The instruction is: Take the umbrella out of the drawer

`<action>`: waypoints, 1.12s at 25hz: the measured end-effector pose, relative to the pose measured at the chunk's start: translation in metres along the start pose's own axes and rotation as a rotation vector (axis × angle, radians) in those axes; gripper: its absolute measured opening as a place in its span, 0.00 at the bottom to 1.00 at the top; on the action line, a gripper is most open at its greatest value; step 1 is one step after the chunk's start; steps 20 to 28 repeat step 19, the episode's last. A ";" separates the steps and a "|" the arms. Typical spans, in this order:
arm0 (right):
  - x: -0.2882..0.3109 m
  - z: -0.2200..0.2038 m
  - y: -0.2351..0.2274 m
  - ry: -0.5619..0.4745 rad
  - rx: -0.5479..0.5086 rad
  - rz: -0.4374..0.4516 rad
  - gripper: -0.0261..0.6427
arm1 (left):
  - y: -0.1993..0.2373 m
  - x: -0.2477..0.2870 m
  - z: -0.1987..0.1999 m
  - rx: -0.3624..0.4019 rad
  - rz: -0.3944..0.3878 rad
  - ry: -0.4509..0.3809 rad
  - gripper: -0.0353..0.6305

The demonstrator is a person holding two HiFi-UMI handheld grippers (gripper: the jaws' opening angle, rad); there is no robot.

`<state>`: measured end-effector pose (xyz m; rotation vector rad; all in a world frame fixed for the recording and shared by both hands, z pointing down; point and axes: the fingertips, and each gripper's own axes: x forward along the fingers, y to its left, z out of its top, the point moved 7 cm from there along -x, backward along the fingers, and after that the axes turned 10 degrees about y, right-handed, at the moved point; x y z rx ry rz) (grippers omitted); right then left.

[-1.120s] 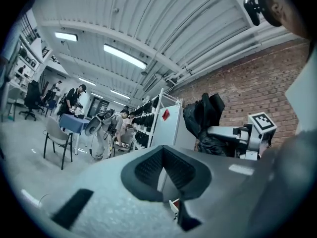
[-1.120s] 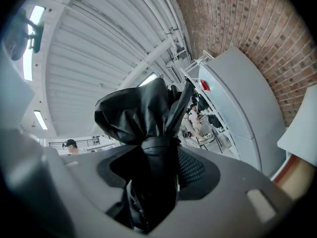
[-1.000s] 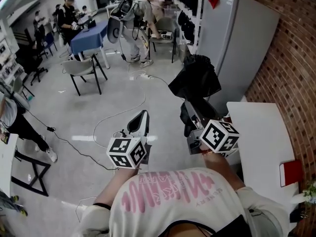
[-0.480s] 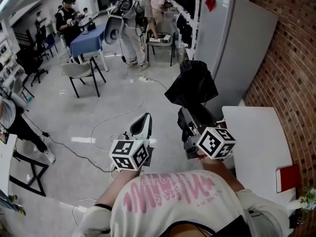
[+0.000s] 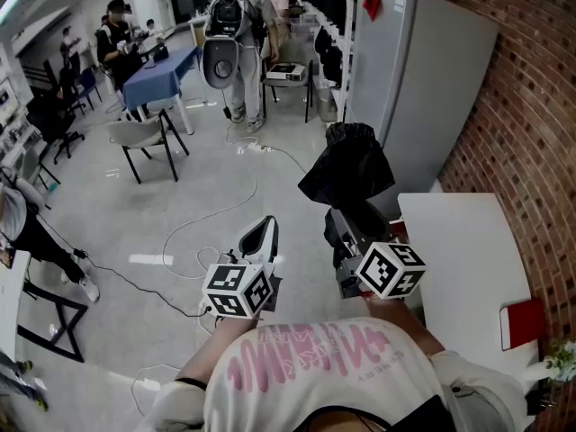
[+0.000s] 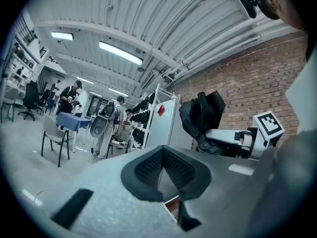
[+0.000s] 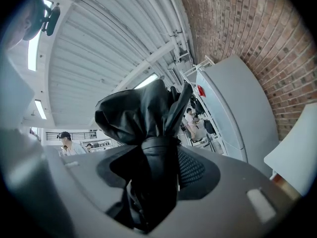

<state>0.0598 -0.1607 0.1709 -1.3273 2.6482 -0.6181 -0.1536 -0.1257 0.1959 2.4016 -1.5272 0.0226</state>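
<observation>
Fingers (image 7: 195,170) of the right gripper (image 5: 342,223) pinch the bundled black umbrella (image 5: 347,165), which juts forward along them in mid-air, while the left gripper (image 5: 265,225), tips together and empty, hangs just beside.

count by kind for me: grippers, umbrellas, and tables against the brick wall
grippers: 2 (left gripper, right gripper)
umbrella: 1, black, clamped in the right gripper
white table: 1
total: 4
</observation>
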 end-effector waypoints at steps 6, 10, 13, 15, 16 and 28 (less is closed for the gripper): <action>-0.006 -0.010 -0.008 0.021 -0.001 -0.016 0.40 | -0.003 -0.004 -0.010 -0.007 0.011 0.006 0.06; -0.007 -0.007 -0.008 0.022 -0.006 -0.017 0.40 | -0.003 -0.005 -0.009 -0.014 0.015 0.010 0.06; -0.005 -0.004 -0.005 0.022 -0.024 -0.022 0.40 | 0.000 -0.005 -0.007 -0.022 0.018 0.012 0.06; -0.007 -0.007 -0.006 0.025 -0.032 -0.025 0.40 | 0.000 -0.006 -0.011 -0.027 0.019 0.013 0.06; -0.009 -0.010 -0.007 0.027 -0.032 -0.026 0.40 | 0.000 -0.006 -0.014 -0.027 0.018 0.015 0.06; -0.013 -0.019 -0.011 0.034 -0.018 -0.030 0.40 | -0.004 -0.007 -0.023 -0.027 0.012 0.019 0.06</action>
